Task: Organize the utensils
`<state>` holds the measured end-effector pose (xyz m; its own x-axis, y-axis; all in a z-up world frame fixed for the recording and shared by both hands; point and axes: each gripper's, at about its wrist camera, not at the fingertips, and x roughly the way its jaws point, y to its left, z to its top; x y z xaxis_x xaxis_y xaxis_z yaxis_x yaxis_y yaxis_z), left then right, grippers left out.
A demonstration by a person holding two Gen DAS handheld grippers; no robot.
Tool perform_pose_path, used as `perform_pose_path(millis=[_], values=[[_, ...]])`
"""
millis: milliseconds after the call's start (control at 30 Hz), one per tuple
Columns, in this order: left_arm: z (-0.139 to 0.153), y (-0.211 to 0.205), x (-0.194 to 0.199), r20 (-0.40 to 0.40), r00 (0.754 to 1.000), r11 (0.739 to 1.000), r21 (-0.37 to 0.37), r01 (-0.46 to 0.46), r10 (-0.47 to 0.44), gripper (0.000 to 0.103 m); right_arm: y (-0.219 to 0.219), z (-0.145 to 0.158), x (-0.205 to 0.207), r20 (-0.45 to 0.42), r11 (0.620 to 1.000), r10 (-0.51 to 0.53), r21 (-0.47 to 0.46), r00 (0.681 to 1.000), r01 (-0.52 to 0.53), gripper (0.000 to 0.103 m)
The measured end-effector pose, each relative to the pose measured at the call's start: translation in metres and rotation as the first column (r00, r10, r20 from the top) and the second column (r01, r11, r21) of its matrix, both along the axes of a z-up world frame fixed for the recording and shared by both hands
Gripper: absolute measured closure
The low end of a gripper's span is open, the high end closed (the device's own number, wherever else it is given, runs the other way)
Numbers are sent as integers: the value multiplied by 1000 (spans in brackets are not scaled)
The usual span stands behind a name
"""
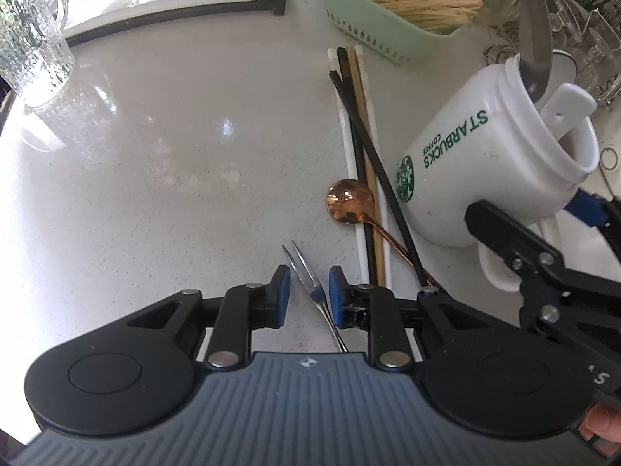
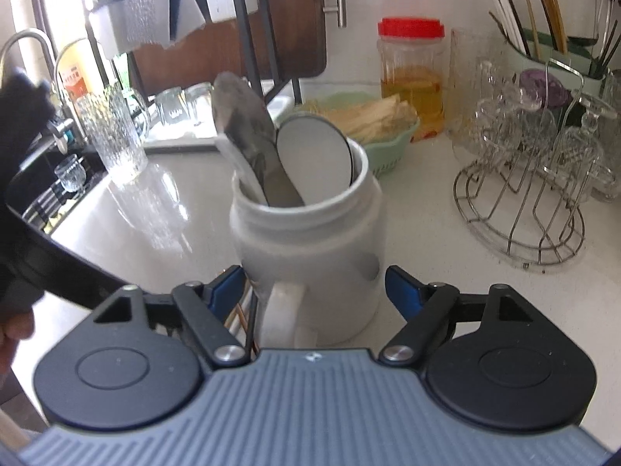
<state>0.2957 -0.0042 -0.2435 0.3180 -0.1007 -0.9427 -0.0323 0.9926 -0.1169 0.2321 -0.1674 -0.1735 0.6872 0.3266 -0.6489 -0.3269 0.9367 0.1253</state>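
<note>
Left tool (image 1: 309, 295): jaws slightly parted, a small two-prong fork (image 1: 310, 287) is seen lying on the counter (image 1: 174, 155) between the pads, not pinched. Right tool (image 2: 312, 287): spread wide around the white mug (image 2: 310, 252); pad contact cannot be told. Mug is loaded with a metal spoon (image 2: 248, 139) and white spoons. Chopsticks (image 1: 359, 147) and a copper spoon (image 1: 349, 202) are laid beside the mug.
</note>
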Motion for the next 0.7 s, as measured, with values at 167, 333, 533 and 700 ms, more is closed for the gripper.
perform_pose_path(millis=[167,333,533,700], values=[[0,3,1,2,1000,1000,14,-17,17,78,0,2,3,15,1000,8,10,1000,-8,16],[0,2,5,13,1000,999,31,-13,13,89,-2,2,9,1,999,-4,32,1000,4,15],[5,7,4,31,999,999,36,-9,8,93,2,1,12,-5,1000,0,19,1000,0,15],[22,9,0,79,997,999,33,1,-3,93,2,1,15,-8,999,-1,33,1000,1,13]])
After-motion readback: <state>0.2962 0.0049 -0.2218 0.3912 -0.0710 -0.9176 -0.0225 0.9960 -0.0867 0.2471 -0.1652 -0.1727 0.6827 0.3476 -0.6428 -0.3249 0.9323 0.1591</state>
